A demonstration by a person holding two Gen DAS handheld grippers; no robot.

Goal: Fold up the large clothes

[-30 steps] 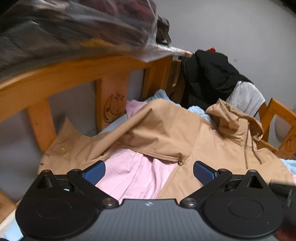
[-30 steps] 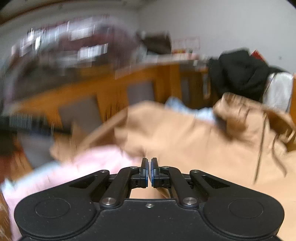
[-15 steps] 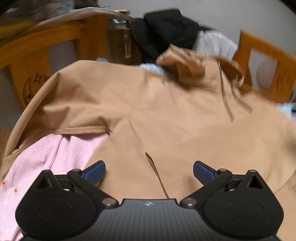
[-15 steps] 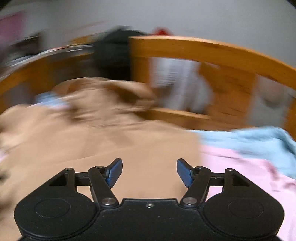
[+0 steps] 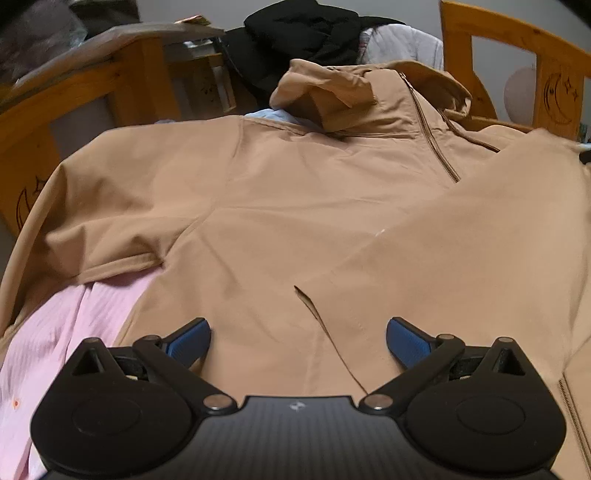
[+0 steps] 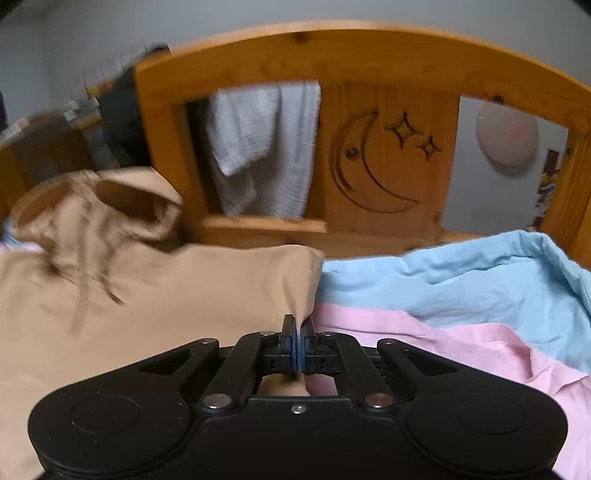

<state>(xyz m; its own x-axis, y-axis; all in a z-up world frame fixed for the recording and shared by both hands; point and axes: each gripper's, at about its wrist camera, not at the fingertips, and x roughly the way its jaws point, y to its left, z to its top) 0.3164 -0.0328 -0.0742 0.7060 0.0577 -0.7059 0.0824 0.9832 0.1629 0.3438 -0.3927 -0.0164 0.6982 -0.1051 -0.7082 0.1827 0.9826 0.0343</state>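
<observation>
Tan jacket (image 5: 295, 206) lies spread on the bed, over a pink sheet (image 5: 55, 332), its hood (image 5: 325, 92) bunched toward the wooden bed frame (image 6: 388, 48). Black garment (image 5: 295, 33) heaped just beyond the hood. Left gripper (image 5: 298, 336) hovers above the jacket's lower front beside a pocket slit; jaws spread wide, nothing between them. Right gripper (image 6: 297, 332): jaws have just snapped closed, pinching the jacket's edge, with tan fabric caught between the pads. Light blue cloth (image 6: 461, 280) lies to the jacket's right, near the frame's carved moon and stars (image 6: 373, 162).
</observation>
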